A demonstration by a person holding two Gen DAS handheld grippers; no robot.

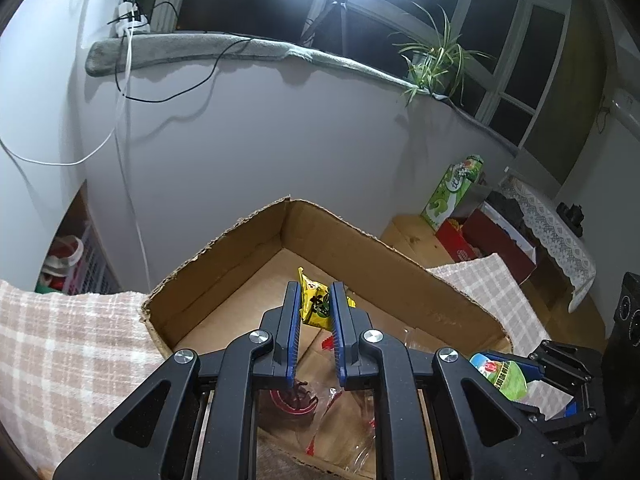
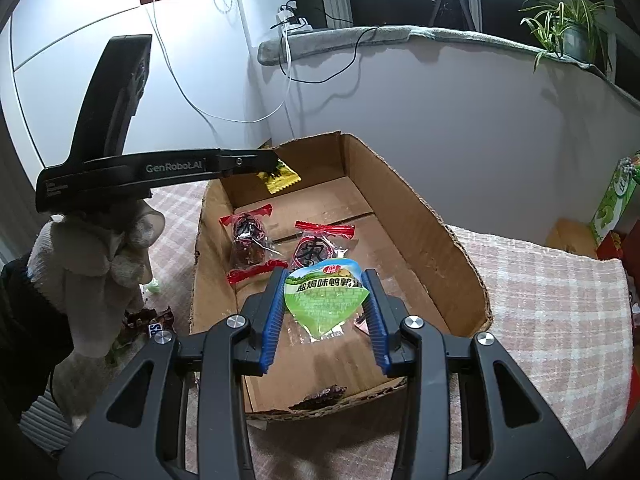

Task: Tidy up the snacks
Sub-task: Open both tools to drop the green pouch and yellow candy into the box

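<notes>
From the right wrist view, a gloved hand (image 2: 100, 252) hides the snacks at far left; the left claw (image 2: 276, 166) pinches a yellow packet (image 2: 282, 178) over the cardboard box (image 2: 440, 240); the right claw (image 2: 326, 280) clamps a green packet (image 2: 324, 300), covering one red-wrapped snack (image 2: 316, 248).

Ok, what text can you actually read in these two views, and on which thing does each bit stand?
"GenRobot.AI": white print on the black left gripper's side.
"盐焗味鹌鹑蛋": white print on the green and white snack packet in the right gripper.
Yellow crinkle-edged packet in the left gripper: dark characters, unreadable.
Red-ended clear packets in the cardboard box: one large character, blurred.
Tall green carton: too small.
</notes>
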